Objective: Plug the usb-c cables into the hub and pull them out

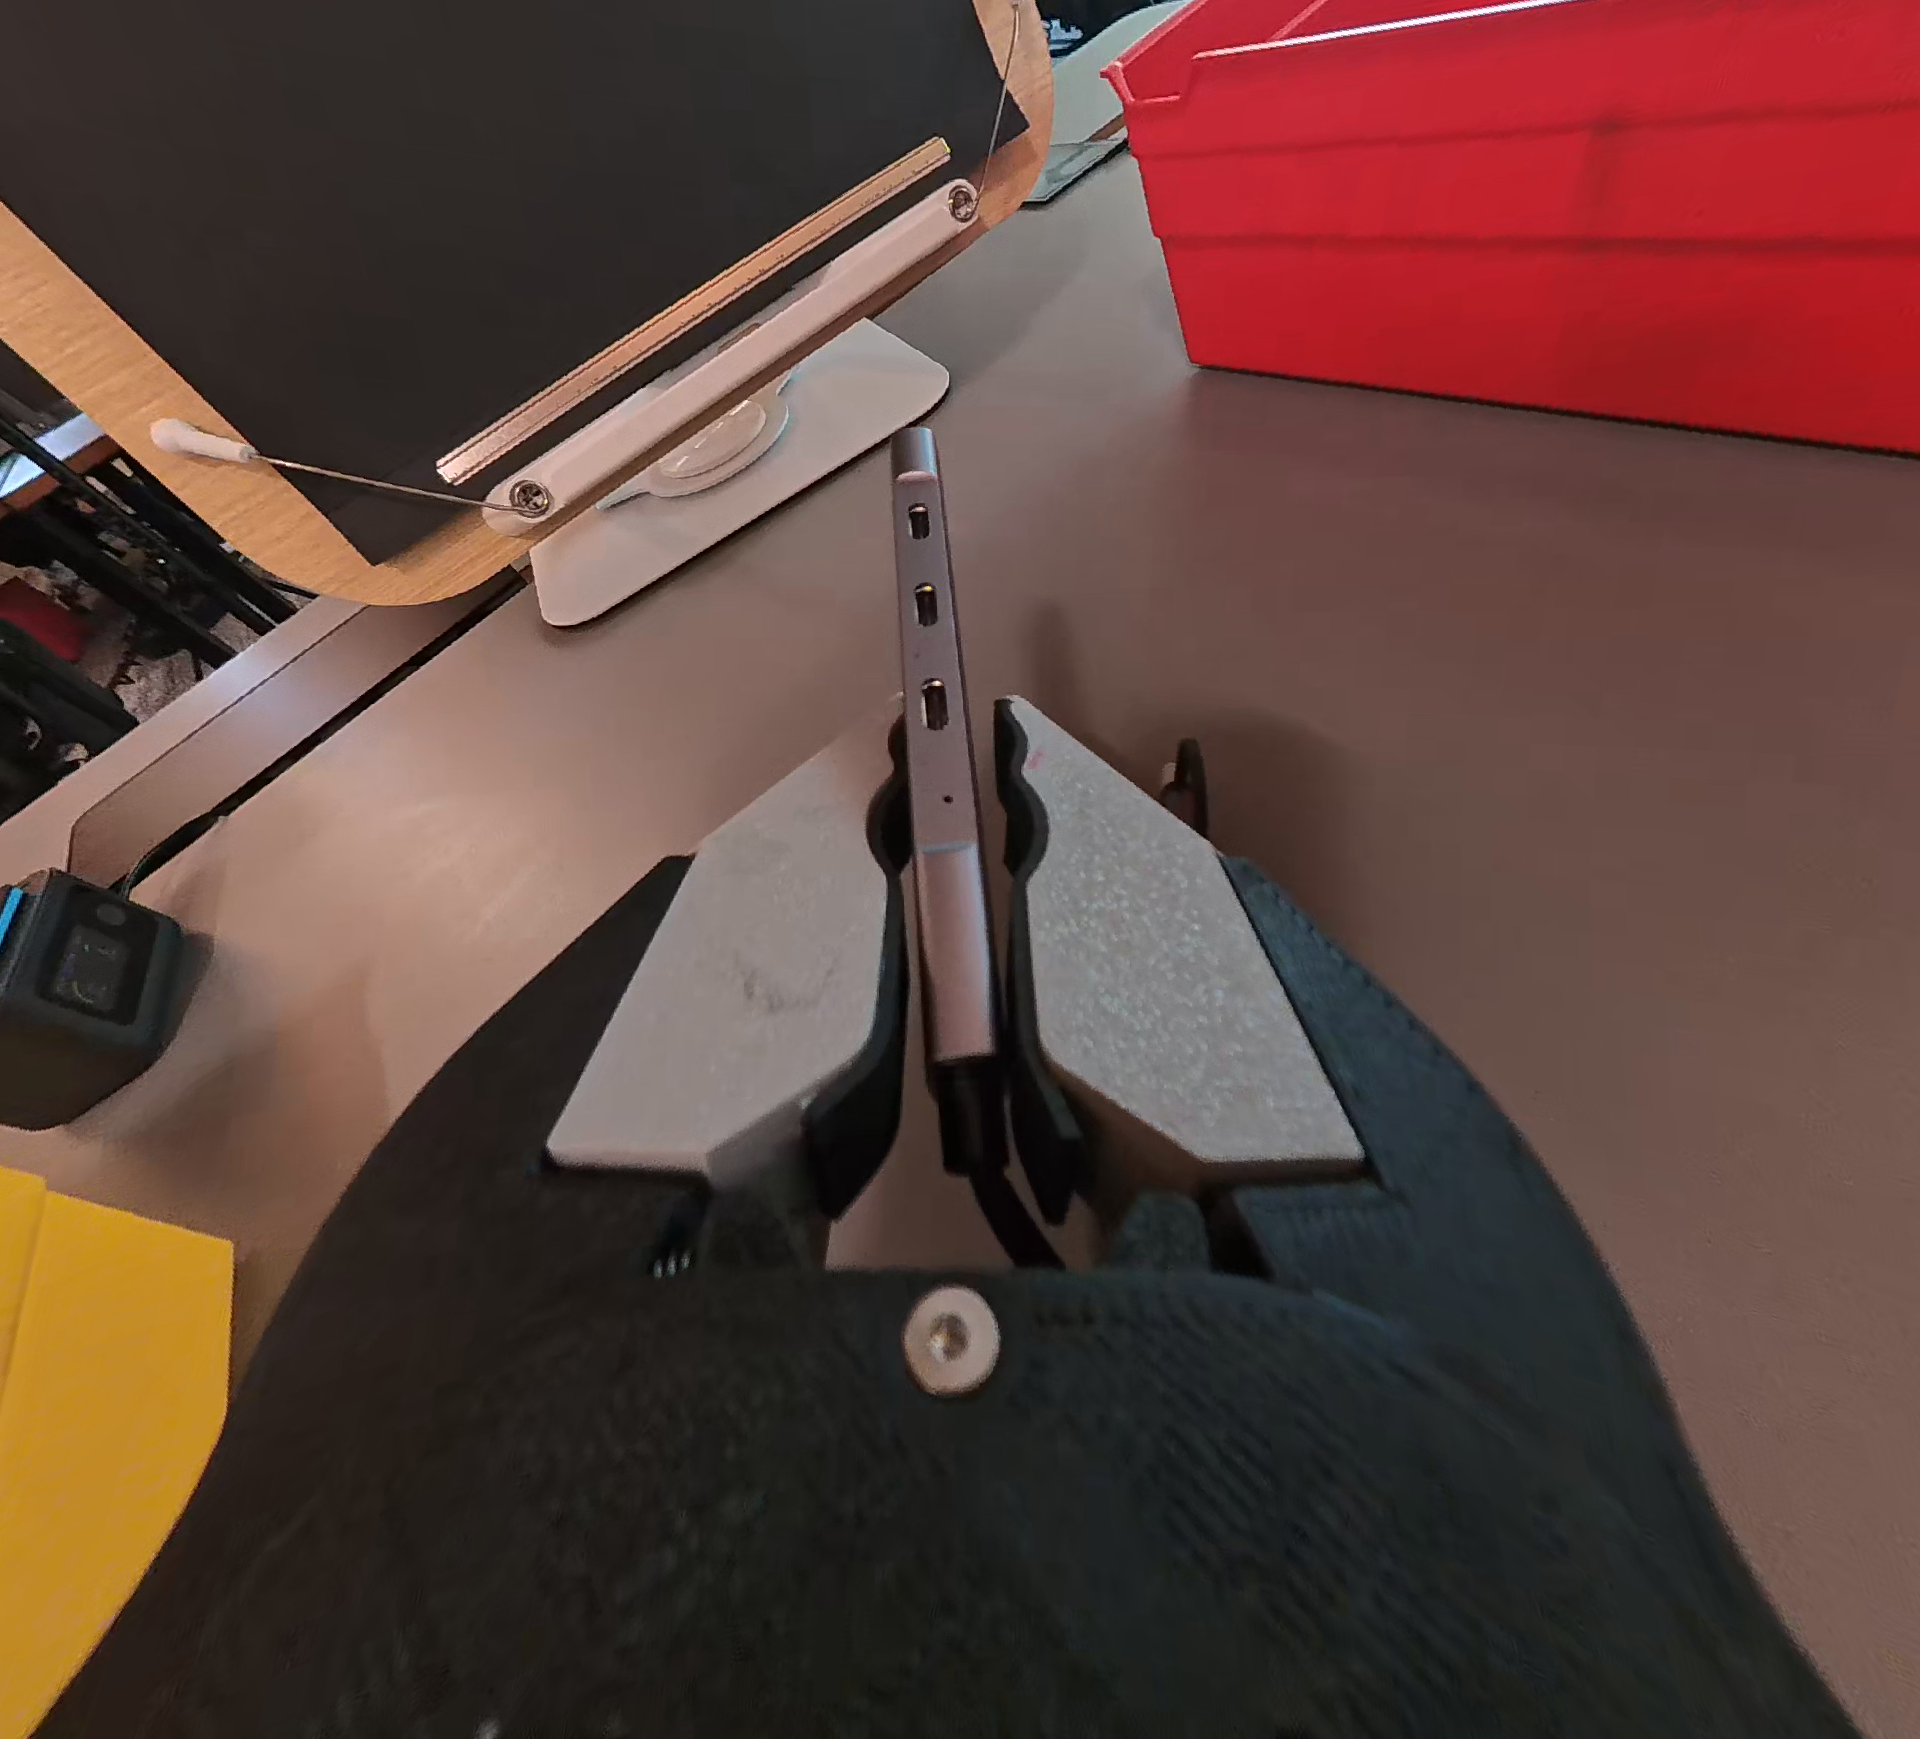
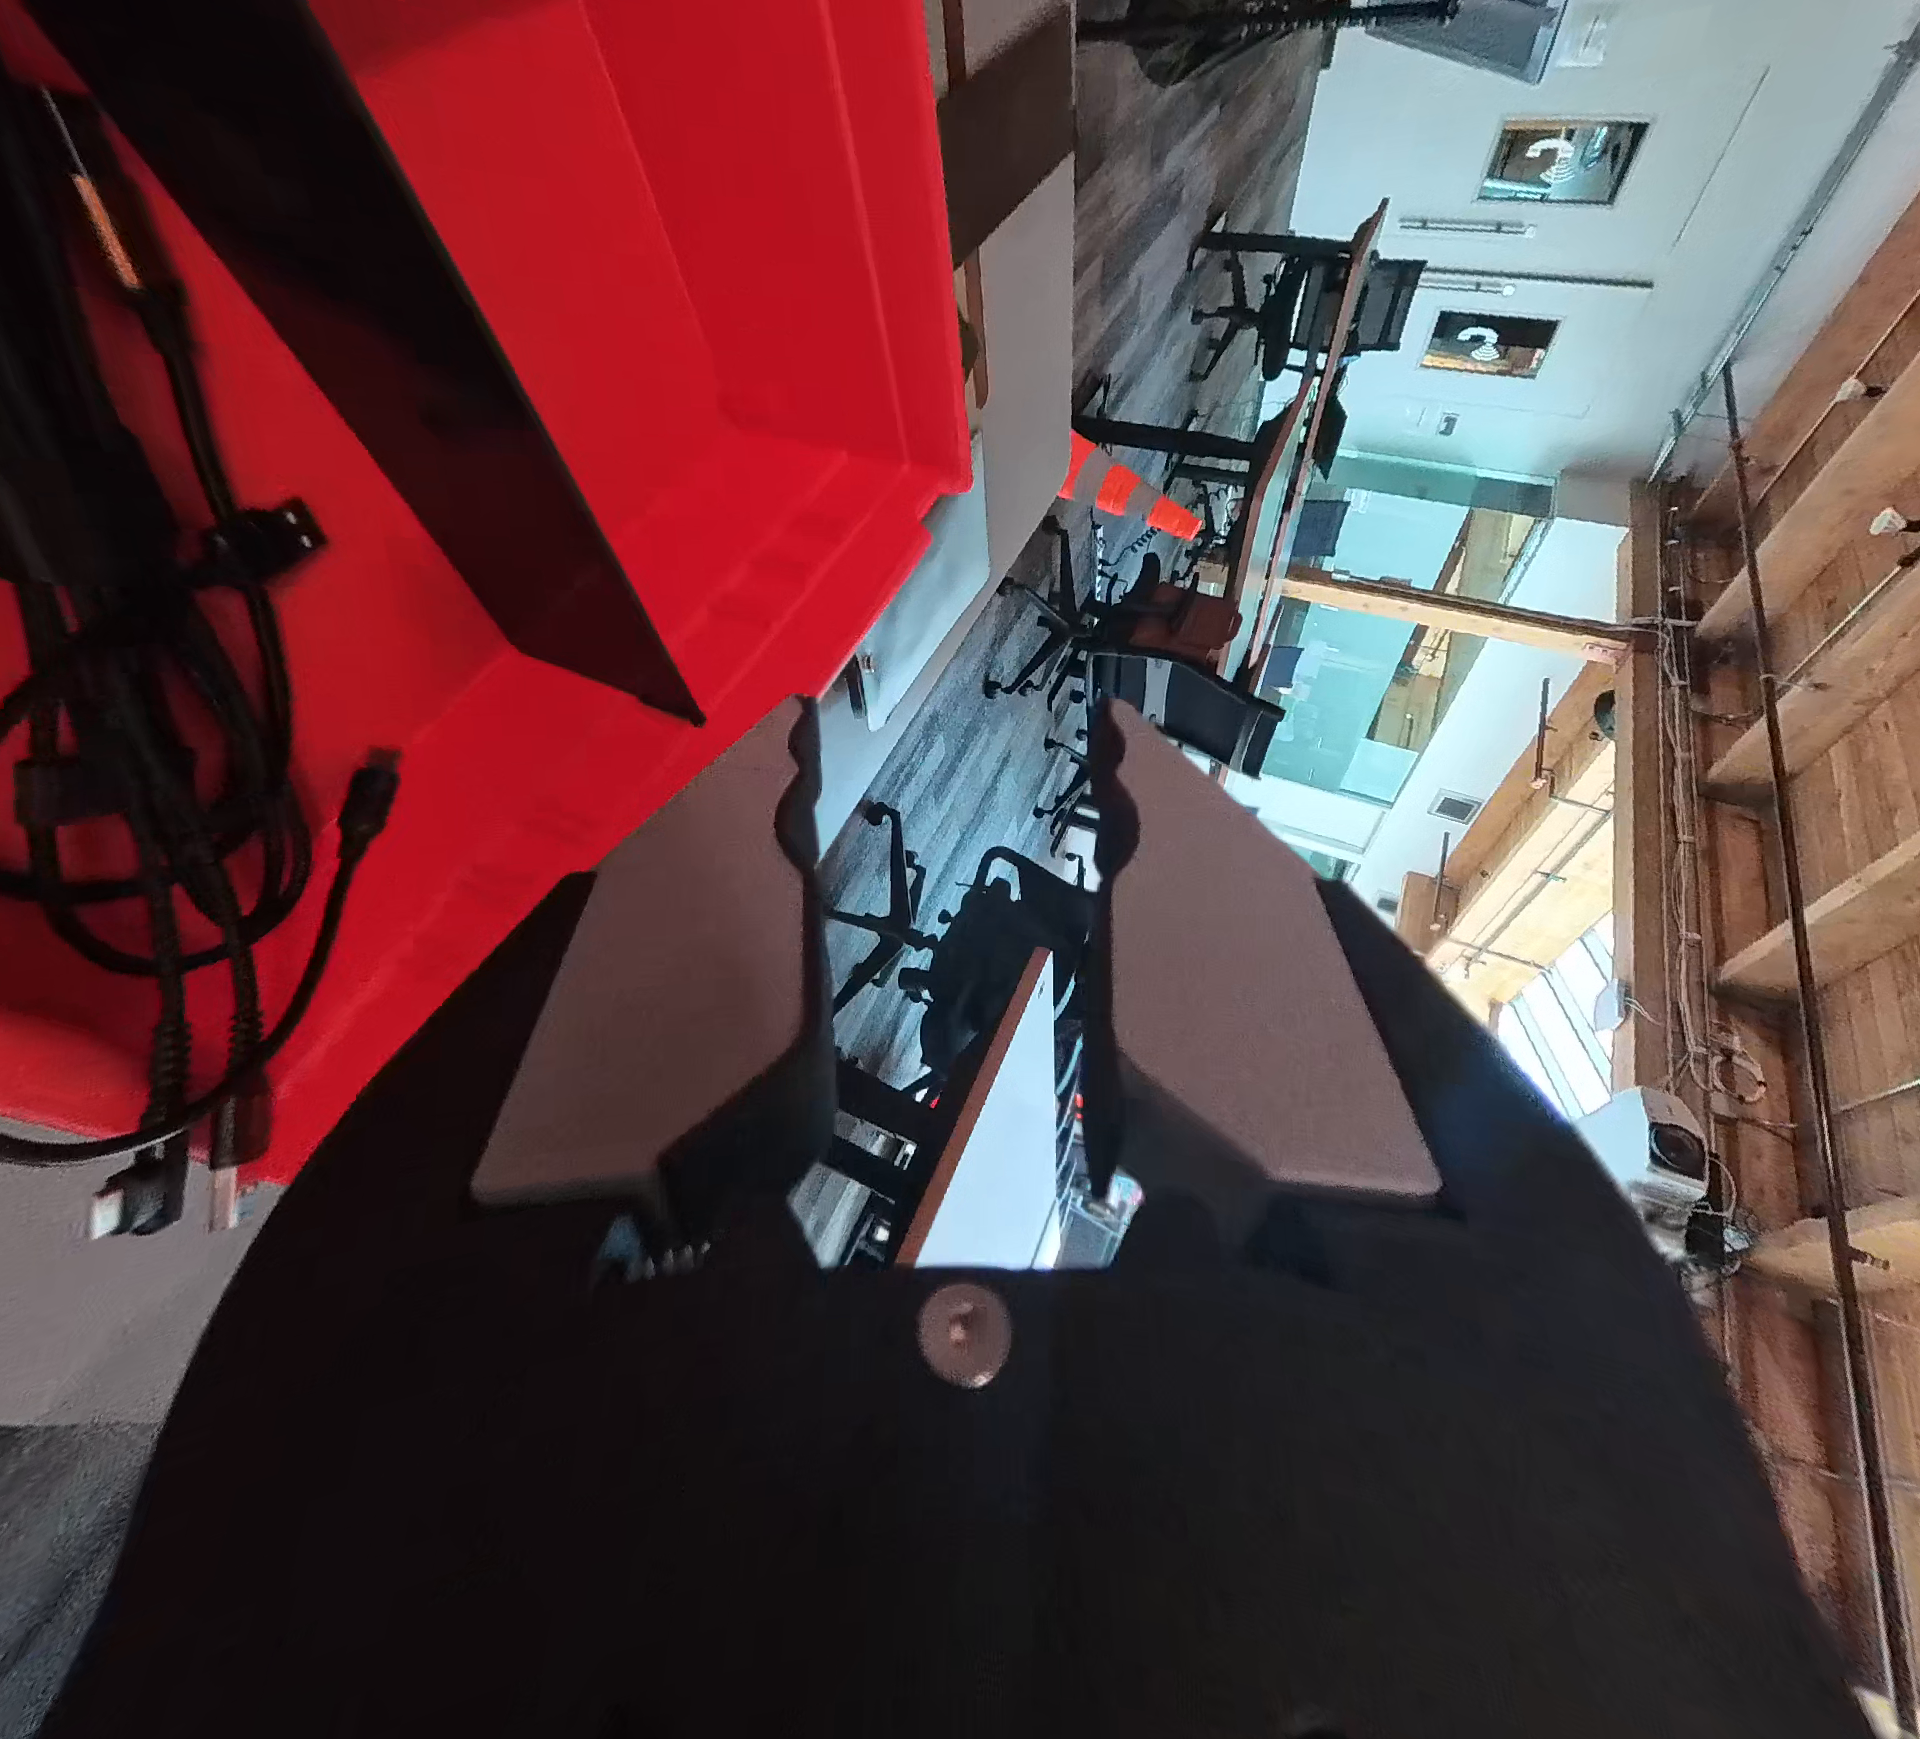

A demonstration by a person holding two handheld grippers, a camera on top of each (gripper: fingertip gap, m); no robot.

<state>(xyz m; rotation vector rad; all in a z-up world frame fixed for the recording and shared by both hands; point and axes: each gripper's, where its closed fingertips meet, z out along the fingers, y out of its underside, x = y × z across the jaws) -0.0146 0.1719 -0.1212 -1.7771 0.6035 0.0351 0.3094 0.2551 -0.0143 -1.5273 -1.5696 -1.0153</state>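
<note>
The hub (image 1: 940,754), a slim grey metal bar, is seen at the centre of the left wrist view, held on edge between the two fingers of the left claw (image 1: 948,733). The fingers are clenched on its lower half; the upper half projects past the fingertips toward the upper centre of the frame. Three small ports are visible along its narrow upward-facing edge, all unoccupied. A black lead (image 1: 1003,1201) leaves the near end of the hub and passes back between the fingers. The hub is held above the brown table (image 1: 1455,754); whether it touches the surface cannot be told.

In the upper left of that frame a wood-edged board with a black face (image 1: 416,110) is seen tilted on a white stand (image 1: 748,484). A red bin (image 1: 1558,183) occupies the upper right. A small black device (image 1: 78,983) sits at the left edge, and a yellow object (image 1: 94,1398) at the lower left.

In the right wrist view, which is rolled sideways, the right claw (image 2: 951,754) is released: a clear gap is seen between its fingers, with nothing in it. The red bin (image 2: 675,235) fills the upper left of this frame, with a dark divider (image 2: 343,266) inside. A tangle of black cables (image 2: 156,702) lies at the left of the frame in the bin, several connector ends showing. An office room with chairs is seen beyond.
</note>
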